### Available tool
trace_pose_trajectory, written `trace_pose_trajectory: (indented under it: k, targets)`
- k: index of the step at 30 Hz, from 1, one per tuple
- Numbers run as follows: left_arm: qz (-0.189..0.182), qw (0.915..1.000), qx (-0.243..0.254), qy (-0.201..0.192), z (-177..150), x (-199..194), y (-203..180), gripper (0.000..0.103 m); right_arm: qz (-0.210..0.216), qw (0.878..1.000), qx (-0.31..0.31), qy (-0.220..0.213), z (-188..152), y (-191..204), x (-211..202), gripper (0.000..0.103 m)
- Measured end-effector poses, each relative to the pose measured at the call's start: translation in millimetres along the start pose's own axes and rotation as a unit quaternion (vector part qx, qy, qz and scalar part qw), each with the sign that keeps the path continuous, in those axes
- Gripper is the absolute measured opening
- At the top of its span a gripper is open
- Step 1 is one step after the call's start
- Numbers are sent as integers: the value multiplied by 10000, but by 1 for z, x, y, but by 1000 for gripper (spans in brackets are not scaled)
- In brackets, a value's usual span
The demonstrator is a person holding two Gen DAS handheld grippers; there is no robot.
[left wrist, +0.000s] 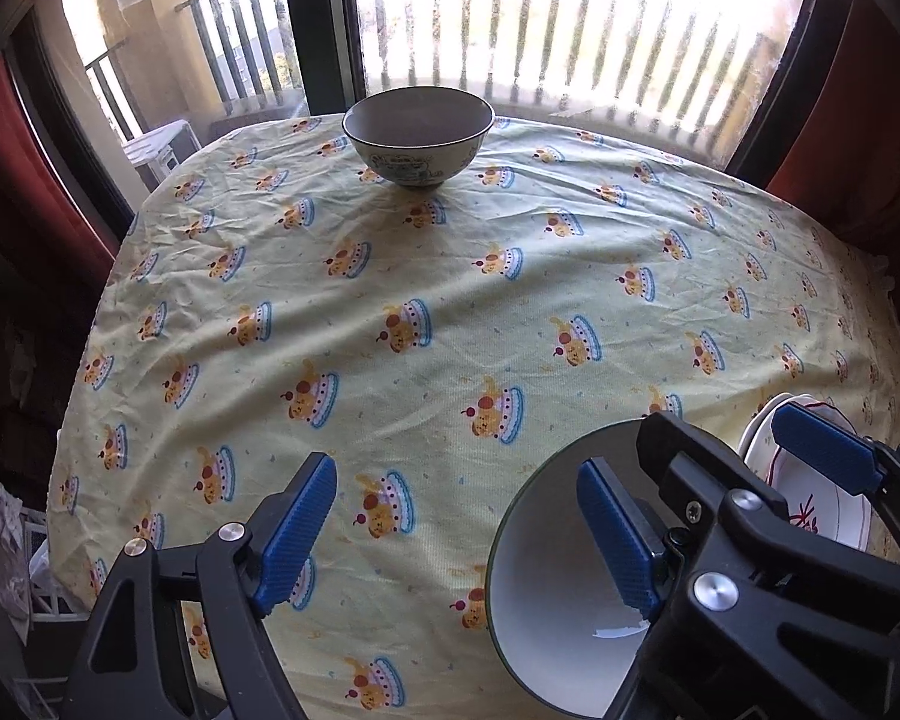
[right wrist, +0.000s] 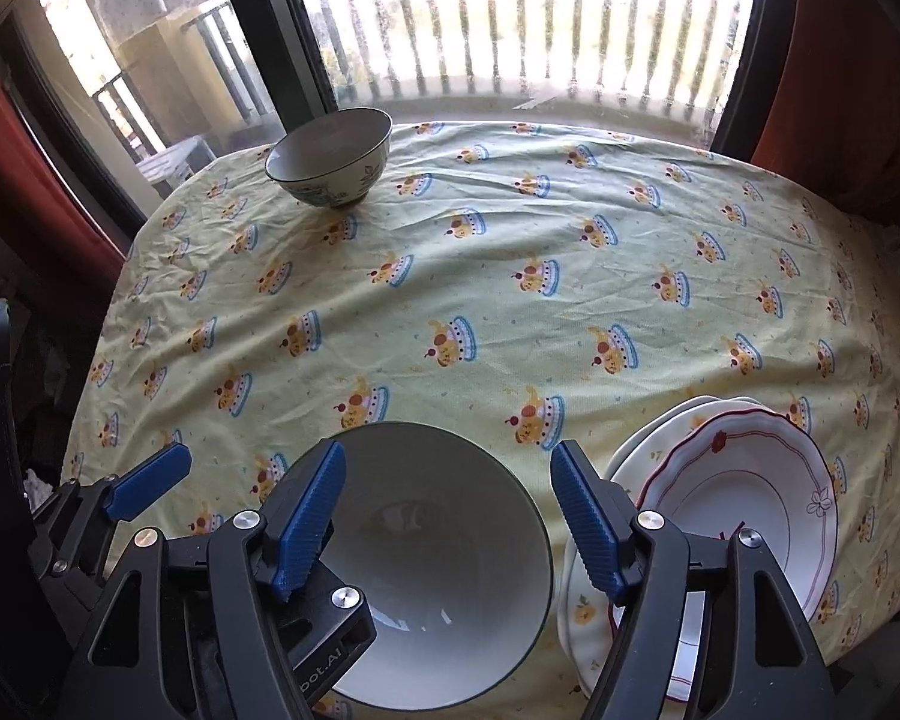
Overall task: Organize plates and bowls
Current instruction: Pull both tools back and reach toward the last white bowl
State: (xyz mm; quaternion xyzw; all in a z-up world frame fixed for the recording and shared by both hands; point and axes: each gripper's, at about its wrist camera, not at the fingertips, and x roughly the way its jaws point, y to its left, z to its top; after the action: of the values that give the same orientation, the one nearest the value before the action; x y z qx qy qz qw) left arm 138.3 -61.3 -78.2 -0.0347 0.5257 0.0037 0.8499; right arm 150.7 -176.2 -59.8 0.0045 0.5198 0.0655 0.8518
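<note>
A white bowl (right wrist: 450, 564) with a dark rim sits on the table's near edge; it also shows in the left wrist view (left wrist: 558, 564). My right gripper (right wrist: 447, 522) is open above this bowl. My left gripper (left wrist: 456, 534) is open, its right finger (left wrist: 615, 534) inside the bowl and its left finger (left wrist: 297, 531) over the cloth. A stack of white plates (right wrist: 744, 510) with red trim lies right of the bowl, also in the left wrist view (left wrist: 810, 510). A second patterned bowl (left wrist: 417, 135) stands at the table's far edge, also in the right wrist view (right wrist: 330, 156).
The table is covered by a yellow-green cloth (left wrist: 450, 300) printed with cartoon cakes. A window with a balcony railing (left wrist: 570, 30) is behind it, with red curtains (left wrist: 6, 180) at both sides. Clutter lies beyond the table's left edge (left wrist: 12, 540).
</note>
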Motion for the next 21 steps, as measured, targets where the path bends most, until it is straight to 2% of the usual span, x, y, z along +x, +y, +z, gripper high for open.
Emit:
trace_pose_trajectory:
  k: [8,13,21]
  targets:
    - [-301,9992,229,-153,46,0,20,85,-82,9996,220,-175,40,23,2,76]
    - [-320,9987,267,-278,79,1,34,87,-67,9988,312,-359,70,35,3,76]
    - [-282,9981,343,-431,127,15,57,87,-300,9976,370,-505,118,59,17,76]
